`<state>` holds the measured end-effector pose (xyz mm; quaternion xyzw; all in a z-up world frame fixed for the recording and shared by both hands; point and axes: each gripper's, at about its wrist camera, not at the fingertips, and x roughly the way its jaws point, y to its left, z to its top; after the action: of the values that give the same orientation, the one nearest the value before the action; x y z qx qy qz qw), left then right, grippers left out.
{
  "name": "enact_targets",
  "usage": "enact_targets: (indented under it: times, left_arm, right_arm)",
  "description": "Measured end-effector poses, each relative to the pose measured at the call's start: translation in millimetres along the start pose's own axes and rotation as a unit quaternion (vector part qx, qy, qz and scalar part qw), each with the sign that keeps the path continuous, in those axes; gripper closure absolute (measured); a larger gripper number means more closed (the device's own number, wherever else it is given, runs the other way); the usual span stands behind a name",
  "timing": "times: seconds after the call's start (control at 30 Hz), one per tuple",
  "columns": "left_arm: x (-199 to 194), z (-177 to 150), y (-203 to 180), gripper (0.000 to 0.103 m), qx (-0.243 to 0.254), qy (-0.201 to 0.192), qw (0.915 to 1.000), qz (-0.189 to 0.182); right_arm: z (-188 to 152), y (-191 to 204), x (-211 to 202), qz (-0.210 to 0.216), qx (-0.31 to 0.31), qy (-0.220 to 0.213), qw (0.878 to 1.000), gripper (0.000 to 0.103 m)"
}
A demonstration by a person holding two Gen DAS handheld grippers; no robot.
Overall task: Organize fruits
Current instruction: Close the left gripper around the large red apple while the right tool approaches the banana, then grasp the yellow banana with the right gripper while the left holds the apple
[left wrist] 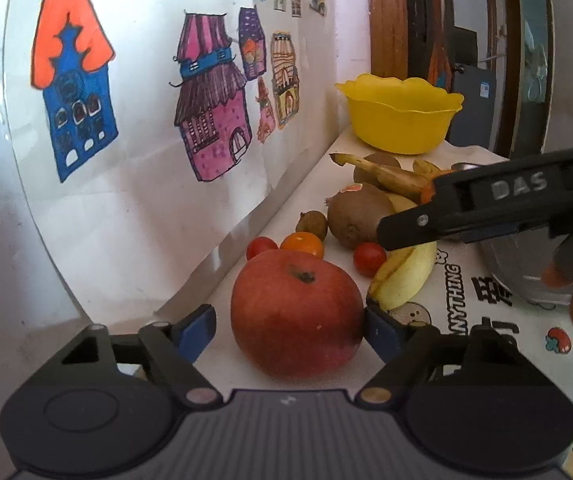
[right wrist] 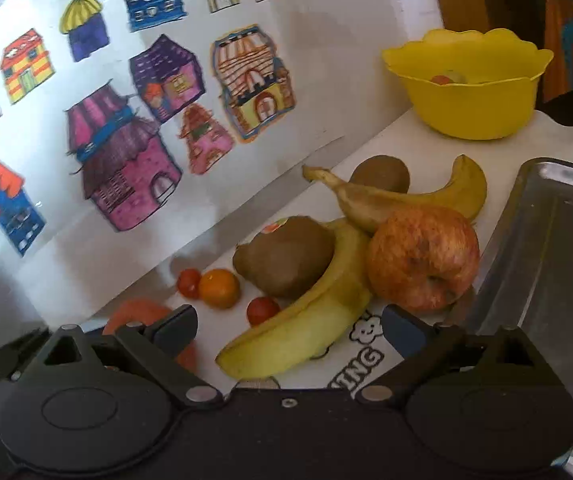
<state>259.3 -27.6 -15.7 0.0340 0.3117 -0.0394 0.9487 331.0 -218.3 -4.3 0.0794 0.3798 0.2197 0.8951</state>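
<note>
Fruits lie scattered on a white printed tablecloth, all of them on the near side of the yellow scalloped bowl that stands at the far end by the wall. Covering that wall is a white sheet of coloured house drawings. To the right of the bowl and nearer, a metal tray sits at the cloth's edge. Inside the bowl a few small pieces of fruit show, too small to name.

Well short of the bowl, a red apple sits between the spread fingers of the left gripper; the right finger looks to be touching it, and the left one stands apart. The right gripper is wide open and grasps nothing, poised over a yellow banana. Beside the tray lies a second, paler apple, touching the banana. Two more bananas cross nearer the bowl. One kiwi rests against the near banana; another kiwi lies closer to the bowl. Farthest from the bowl sit an orange cherry tomato and two red cherry tomatoes.
</note>
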Motion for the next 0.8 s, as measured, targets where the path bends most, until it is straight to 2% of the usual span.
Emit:
enact_targets:
  times: [0.07,0.13,0.33,0.43,0.57,0.63,0.67,0.77,0.8]
  left_arm:
    - [1,1,1,0.02,-0.007,-0.002,1.0,-0.003]
    - [1,3,2,0.021,-0.012,-0.006,0.9999,-0.003]
    - [-2,2,5,0.028,-0.022,-0.007,0.9995,-0.02]
    - [-2,2,6,0.028,-0.027,-0.008,0.9994,-0.021]
    - [-1,3,7,0.027,-0.034,-0.006,0.9991,-0.024]
    - [-1,3,9,0.026,-0.042,-0.007,0.9987,-0.028]
    - [-1,4,10,0.027,-0.045,-0.007,0.9985,-0.03]
    - [-1,3,12,0.028,-0.051,-0.007,0.9981,-0.035]
    - [-1,3,12,0.028,-0.052,-0.007,0.998,-0.035]
  right_arm:
    - [1,2,5,-0.012,0.01,0.003,1.0,0.006]
    - [0,4,11,-0.03,0.023,0.004,0.999,0.013]
    - [-8,-5,12,-0.069,0.093,-0.016,0.993,0.026]
    - [-8,-2,12,-0.094,0.092,-0.022,0.991,0.031]
    - [-2,8,20,-0.121,0.069,-0.016,0.99,0.028]
    - [-1,10,23,-0.122,0.065,-0.013,0.99,0.02]
    - [0,11,25,-0.118,0.061,-0.008,0.991,0.019]
    - [0,11,25,-0.106,0.065,-0.006,0.992,0.024]
    - [0,11,25,-0.102,0.065,-0.007,0.993,0.03]
